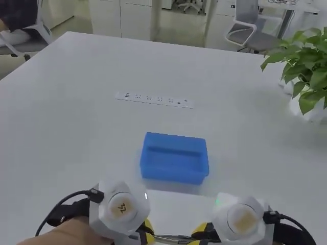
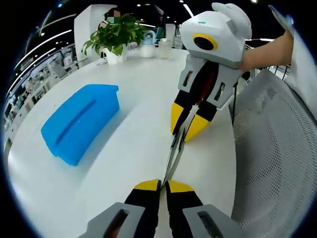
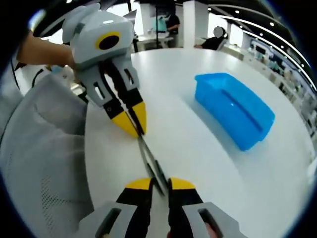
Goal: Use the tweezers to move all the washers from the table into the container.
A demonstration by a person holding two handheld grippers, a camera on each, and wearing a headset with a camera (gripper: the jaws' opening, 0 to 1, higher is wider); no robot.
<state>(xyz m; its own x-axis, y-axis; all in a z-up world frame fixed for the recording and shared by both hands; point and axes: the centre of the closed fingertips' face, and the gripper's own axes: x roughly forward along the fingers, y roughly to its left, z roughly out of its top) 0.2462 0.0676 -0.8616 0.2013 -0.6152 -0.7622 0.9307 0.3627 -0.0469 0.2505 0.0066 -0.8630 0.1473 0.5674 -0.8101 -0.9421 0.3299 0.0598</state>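
Thin metal tweezers (image 2: 173, 153) span the gap between the two grippers, low over the white table (image 1: 76, 127), at the bottom centre of the head view. Cannot tell if they touch the tabletop. At the bottom of its own view the left gripper (image 2: 164, 184) has its yellow-tipped jaws drawn in to a thin slit, pinching one end of the tweezers. At the centre of that same view the right gripper (image 2: 185, 130) has its jaws nipped down on the other end, tips angled toward the camera. The blue container (image 1: 174, 158), rectangular and open-topped, sits on the table just above the grippers in the head view, apart from both. Farther up the frame lies a white power strip (image 1: 153, 99). A potted plant (image 1: 304, 66) stands at the right edge, and an office chair (image 1: 245, 28) at the upper right past the table. A hand (image 1: 66, 232) at the lower left holds the left gripper.
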